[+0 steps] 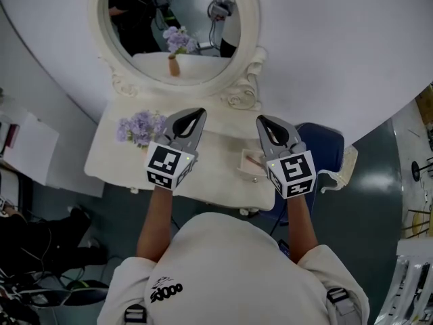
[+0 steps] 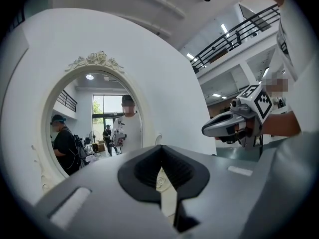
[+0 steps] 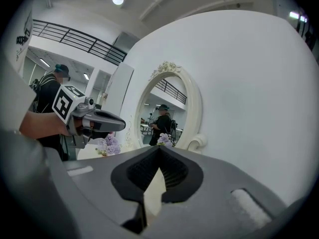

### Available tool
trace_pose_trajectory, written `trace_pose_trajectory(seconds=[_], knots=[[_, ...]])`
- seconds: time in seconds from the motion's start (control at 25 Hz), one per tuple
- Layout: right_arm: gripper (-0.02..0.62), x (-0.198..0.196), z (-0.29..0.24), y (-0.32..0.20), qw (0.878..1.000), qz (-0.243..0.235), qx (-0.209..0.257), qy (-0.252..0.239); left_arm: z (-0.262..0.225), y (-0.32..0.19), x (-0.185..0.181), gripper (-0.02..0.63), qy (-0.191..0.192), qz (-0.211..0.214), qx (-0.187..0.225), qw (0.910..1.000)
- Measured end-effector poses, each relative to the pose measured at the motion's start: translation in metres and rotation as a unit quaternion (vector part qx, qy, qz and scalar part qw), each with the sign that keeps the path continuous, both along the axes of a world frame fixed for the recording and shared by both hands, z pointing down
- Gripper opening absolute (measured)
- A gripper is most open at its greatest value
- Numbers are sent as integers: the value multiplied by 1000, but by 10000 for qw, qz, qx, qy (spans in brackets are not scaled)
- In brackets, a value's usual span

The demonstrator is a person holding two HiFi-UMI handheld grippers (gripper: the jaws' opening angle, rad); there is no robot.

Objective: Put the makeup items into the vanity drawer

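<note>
A cream vanity table (image 1: 216,156) with an oval mirror (image 1: 145,19) stands below me. Both grippers hover above its top, side by side, pointing at the mirror. My left gripper (image 1: 196,114) is shut with nothing in it; the left gripper view shows its jaws (image 2: 160,148) meeting at the tips. My right gripper (image 1: 262,120) is also shut and holds nothing (image 3: 159,151). Just under the right gripper sits a small open cream tray or drawer (image 1: 245,161) with a thin pink item (image 1: 256,159) inside. Each gripper shows in the other's view: the right gripper (image 2: 207,129) and the left gripper (image 3: 122,125).
A bunch of purple flowers (image 1: 139,126) stands on the table's left part, and its vase is reflected in the mirror. A blue chair (image 1: 328,144) sits to the table's right. White curved wall (image 1: 325,53) rises behind the mirror. Cables and boxes (image 1: 27,147) lie at the left.
</note>
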State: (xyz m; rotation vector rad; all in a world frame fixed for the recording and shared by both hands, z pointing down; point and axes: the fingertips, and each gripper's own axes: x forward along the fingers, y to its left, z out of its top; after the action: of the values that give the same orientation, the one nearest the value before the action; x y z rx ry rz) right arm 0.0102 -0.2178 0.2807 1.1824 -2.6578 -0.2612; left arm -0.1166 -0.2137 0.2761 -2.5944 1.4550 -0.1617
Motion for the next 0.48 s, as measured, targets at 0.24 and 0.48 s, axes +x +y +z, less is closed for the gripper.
trace_pose_trajectory(seconds=[0.24, 0.48], knots=[[2, -12, 6, -1, 9999, -27, -36, 130, -1, -2, -14, 17, 69, -67, -13, 10000], [2, -16, 14, 2, 9999, -16, -112, 99, 3, 3, -17, 17, 87, -28, -35, 10000]])
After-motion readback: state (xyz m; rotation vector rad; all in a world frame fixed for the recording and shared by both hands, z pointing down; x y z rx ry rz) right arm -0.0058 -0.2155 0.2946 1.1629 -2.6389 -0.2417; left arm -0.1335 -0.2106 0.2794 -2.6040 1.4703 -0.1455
